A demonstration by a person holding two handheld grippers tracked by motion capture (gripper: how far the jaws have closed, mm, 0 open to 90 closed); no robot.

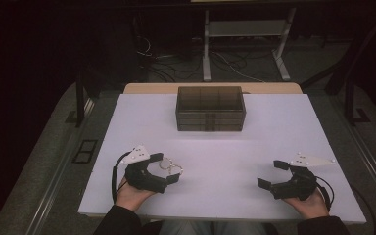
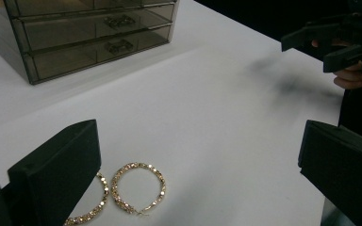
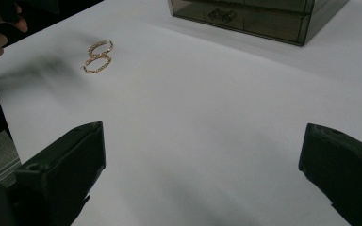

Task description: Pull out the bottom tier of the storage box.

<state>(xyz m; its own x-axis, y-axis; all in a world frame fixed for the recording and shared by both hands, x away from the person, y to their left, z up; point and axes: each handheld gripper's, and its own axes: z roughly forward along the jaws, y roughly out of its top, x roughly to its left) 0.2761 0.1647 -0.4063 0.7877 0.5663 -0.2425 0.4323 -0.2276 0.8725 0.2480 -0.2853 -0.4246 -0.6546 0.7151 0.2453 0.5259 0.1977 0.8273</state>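
With both grippers' fingers spread and empty, the left gripper (image 1: 169, 169) could scatter the thin, touching hoop earrings (image 2: 138, 187) (flat on the counter (image 1: 215, 147)); right gripper (image 1: 273, 175) idle.

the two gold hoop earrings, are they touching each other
Touching. In the right gripper view the two gold hoop earrings lie rim against rim like a figure eight on the white table, with no gap showing between them.
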